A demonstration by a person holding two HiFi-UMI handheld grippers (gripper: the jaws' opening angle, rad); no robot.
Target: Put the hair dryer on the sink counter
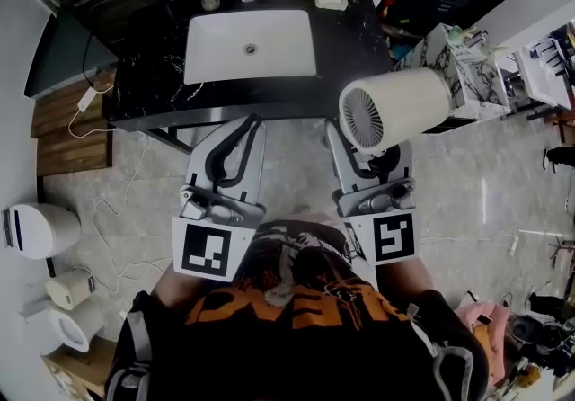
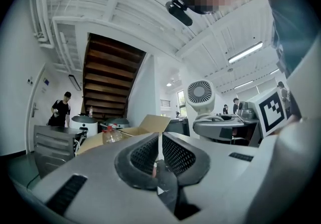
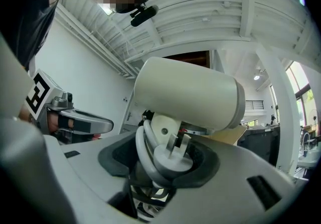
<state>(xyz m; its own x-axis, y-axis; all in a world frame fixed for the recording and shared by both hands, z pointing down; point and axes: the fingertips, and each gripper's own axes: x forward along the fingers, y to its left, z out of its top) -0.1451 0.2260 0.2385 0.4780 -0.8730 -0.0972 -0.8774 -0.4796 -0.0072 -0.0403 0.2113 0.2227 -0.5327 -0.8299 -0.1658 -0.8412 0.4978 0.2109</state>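
Jaws of right gripper (image 3: 170, 160) on hair dryer (image 1: 395, 107), before black sink counter (image 1: 350, 40)

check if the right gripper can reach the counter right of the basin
Probably yes. The right gripper holds the hair dryer in front of the counter, nothing stands between, and the stretch right of the basin looks bare but for a soap dish at the back.

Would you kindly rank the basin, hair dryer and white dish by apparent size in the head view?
1-2. basin and hair dryer: look about alike, and the dryer is nearer the camera, so unranked.
3. white dish, clearly smallest.
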